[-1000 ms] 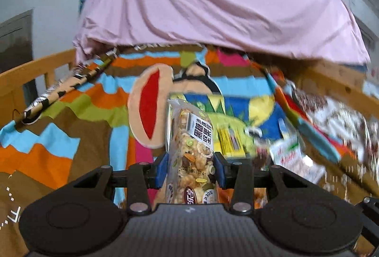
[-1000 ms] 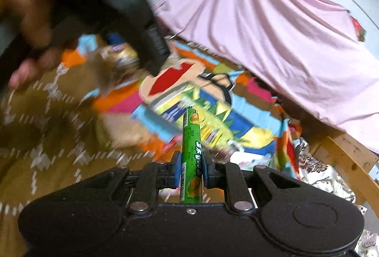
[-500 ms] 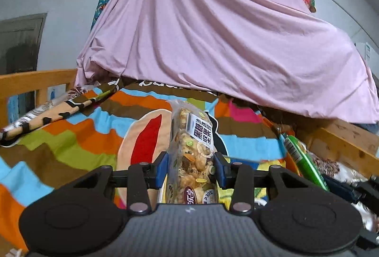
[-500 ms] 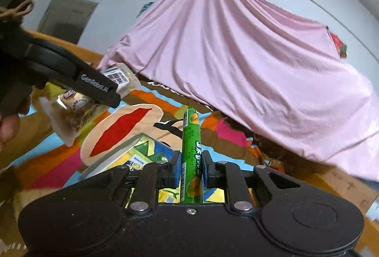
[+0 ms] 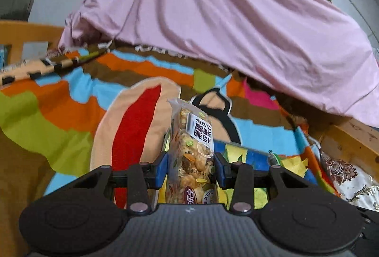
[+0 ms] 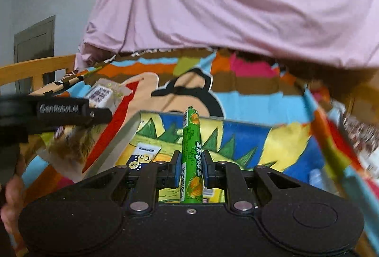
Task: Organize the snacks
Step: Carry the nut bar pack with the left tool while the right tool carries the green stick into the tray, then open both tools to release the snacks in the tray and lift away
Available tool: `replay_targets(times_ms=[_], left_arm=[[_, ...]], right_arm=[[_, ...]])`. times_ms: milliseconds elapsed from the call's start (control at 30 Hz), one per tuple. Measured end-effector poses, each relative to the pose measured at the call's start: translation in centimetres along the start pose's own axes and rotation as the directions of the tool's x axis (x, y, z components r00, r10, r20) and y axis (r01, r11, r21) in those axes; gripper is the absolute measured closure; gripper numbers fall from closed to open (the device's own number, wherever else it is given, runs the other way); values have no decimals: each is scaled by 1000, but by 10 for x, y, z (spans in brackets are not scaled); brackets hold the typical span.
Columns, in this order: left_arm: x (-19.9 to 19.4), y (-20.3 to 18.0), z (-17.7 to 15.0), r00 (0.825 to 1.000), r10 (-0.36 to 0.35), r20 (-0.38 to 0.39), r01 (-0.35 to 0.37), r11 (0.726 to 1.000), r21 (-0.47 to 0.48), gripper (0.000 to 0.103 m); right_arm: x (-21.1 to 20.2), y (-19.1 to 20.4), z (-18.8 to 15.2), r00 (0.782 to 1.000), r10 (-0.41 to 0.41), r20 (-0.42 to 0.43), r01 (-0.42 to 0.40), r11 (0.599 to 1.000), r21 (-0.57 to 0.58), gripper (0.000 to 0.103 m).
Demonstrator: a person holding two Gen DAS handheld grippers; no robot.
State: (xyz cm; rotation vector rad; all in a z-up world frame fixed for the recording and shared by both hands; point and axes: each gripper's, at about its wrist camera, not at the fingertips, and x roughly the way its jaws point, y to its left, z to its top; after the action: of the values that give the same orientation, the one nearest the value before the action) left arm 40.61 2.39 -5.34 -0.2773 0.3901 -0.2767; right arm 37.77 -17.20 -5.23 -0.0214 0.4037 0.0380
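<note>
A home bedroom: ahead of the hand-held gripper lies a bed spread with a bright cartoon-print blanket (image 5: 71, 114), framed by a wooden bed rail (image 6: 35, 67) on the left and another wooden edge (image 5: 350, 138) on the right. Beyond the blanket, a pink sheet (image 5: 225, 20) is draped over a large heap. A plain grey wall and a door (image 6: 35, 39) stand at far left.

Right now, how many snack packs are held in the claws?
2: a nut bar in the left claw, a green stick in the right claw. Others may be hidden.
</note>
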Motion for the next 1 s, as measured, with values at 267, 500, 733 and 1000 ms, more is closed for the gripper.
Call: replay_targets(times_ms=[267, 500, 733, 1000], left_arm=[[22, -9, -15, 995, -16, -93, 24, 996, 83, 58], [38, -10, -27, 985, 7, -172, 15, 992, 126, 58], [49, 1, -34, 973, -8, -230, 23, 998, 62, 58], [50, 2, -34, 971, -37, -234, 49, 998, 45, 52]], right_arm=[[26, 6, -15, 996, 16, -86, -15, 1000, 13, 84], [33, 5, -27, 991, 17, -133, -15, 1000, 13, 84], [37, 7, -32, 988, 14, -152, -14, 1000, 2, 84], [36, 9, -32, 989, 16, -149, -17, 1000, -4, 75]])
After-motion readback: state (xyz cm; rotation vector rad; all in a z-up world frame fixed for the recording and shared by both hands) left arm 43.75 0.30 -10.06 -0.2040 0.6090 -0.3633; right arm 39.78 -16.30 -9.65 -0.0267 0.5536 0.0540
